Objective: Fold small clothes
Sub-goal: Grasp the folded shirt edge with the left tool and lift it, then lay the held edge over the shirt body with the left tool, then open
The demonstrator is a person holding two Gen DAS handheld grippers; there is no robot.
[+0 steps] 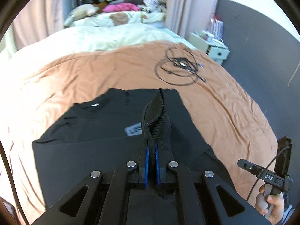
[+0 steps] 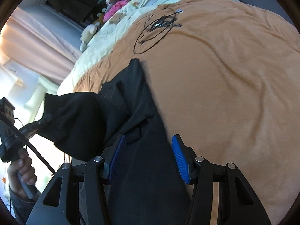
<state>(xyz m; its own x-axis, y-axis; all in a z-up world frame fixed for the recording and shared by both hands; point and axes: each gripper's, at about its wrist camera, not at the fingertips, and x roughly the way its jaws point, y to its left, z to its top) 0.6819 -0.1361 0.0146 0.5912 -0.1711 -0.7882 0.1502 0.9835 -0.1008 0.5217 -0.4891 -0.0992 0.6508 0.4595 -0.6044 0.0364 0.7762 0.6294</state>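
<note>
A: What is the biggest thing here?

B: A bed [image 1: 56,78] with an orange sheet [image 2: 225,75] on it. Farther back lies a pale cream blanket [image 1: 105,35].

A: And where is the black shirt [image 1: 90,131]?

B: It lies on the orange sheet, close to us. Part of it is lifted off the bed and hangs in a bunch.

A: Who lifts it?

B: The left hand-held gripper [image 1: 161,101]. Its two fingers are pressed tight together, pinching a fold of the black shirt.

A: What about the right hand-held gripper [image 2: 148,140]?

B: Its blue pads [image 2: 180,155] are spread apart. The shirt lies under the gap, and the pads do not squeeze it.

A: Anything small?

B: A loop of black cable [image 1: 178,65] on the sheet, past the shirt.
</note>
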